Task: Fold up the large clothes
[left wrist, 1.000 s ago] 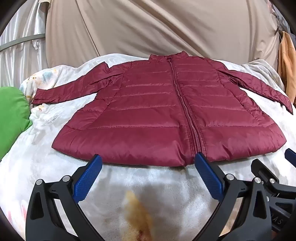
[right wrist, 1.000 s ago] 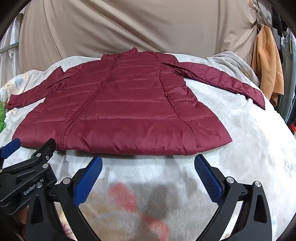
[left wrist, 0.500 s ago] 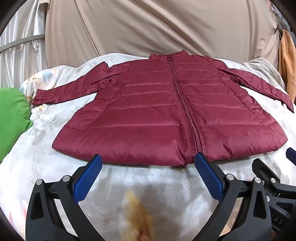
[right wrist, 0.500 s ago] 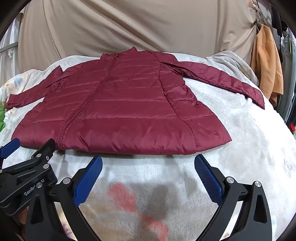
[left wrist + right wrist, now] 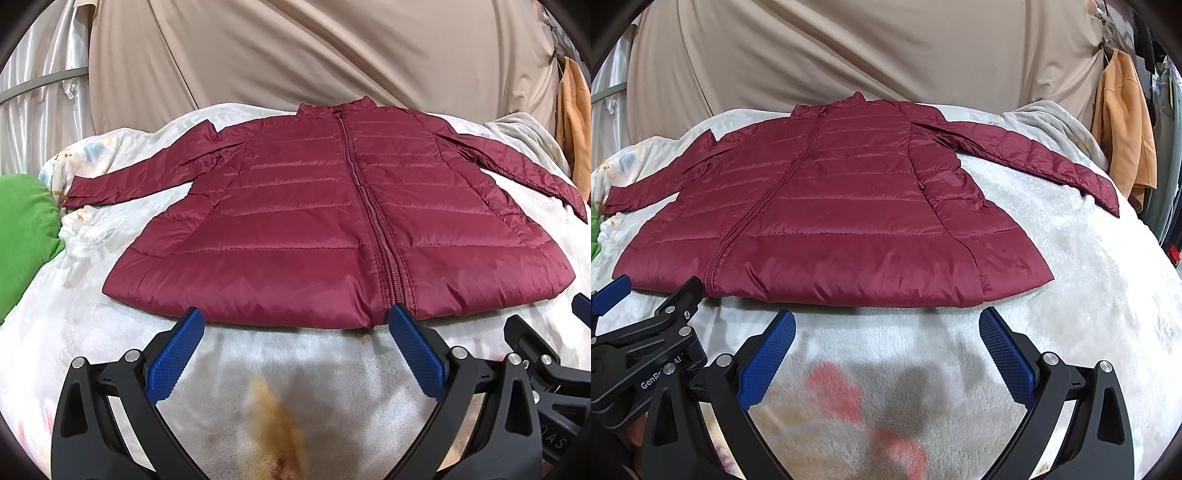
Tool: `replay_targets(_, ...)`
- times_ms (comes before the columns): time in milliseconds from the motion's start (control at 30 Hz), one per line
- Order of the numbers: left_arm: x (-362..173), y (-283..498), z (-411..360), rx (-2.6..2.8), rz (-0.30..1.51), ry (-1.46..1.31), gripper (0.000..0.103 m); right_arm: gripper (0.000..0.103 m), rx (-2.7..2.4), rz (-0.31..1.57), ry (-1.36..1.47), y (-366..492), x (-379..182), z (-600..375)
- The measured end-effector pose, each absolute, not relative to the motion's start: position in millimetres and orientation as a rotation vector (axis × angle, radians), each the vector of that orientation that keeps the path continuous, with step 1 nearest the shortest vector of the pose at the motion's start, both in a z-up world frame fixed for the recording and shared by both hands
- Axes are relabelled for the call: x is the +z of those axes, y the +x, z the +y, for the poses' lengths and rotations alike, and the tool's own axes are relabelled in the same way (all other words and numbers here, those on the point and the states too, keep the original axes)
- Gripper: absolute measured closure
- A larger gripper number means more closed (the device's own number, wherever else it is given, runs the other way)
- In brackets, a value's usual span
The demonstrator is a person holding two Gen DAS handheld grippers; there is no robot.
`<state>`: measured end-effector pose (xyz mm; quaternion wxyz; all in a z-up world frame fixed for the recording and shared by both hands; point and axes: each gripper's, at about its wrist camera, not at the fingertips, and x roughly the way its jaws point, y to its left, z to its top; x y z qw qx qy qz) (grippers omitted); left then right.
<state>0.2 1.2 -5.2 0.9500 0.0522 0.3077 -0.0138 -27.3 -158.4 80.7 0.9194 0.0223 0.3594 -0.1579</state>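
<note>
We're holding both grippers low over the blanket (image 5: 332, 354), just short of the jacket (image 5: 314, 229) hem, w/ nothing in either one. The left gripper (image 5: 295, 332) is sitting w/ its blue pads wide apart, lined up roughly w/ the hem left of the zip (image 5: 369, 206); the right gripper (image 5: 886, 330) is likewise spread wide, facing the hem on the other side of the zip. We're keeping them side by side, prob. so each hand can take its own half of the garment w/o crossing over. The jacket is lying front up, zipped shut, collar (image 5: 338, 105) at the far end by the beige sheet (image 5: 314, 48), hem nearest us. Both sleeves are lying out to the sides: the left sleeve (image 5: 129, 173) is reaching toward the green cloth (image 5: 26, 229), the right sleeve (image 5: 1034, 158) is trailing off toward the orange garment (image 5: 1123, 125) hanging beyond the bed edge. Laid flat and spread like that, it's looking ready for a first fold, which isn't begun yet: no part is turned over. We're judging the next move as sleeves in across the body, then hem up to collar, though that's a guess. The shell is looking slick and puffy, so pads closing on one thin layer may slip; a deeper bite at a seam or cuff should be holding better. The blanket is soft and lumpy, so we're expecting the pads to snag its pile if we're dipping too low.
</note>
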Motion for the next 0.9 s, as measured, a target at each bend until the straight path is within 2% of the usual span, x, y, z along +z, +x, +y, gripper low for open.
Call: replay_targets(900, -4.8, 0.7, 1.5, -0.024, 0.630, 0.116, 0.005, 0.005, -0.333, 0.746, 0.036, -27.6, 77.7, -156.6)
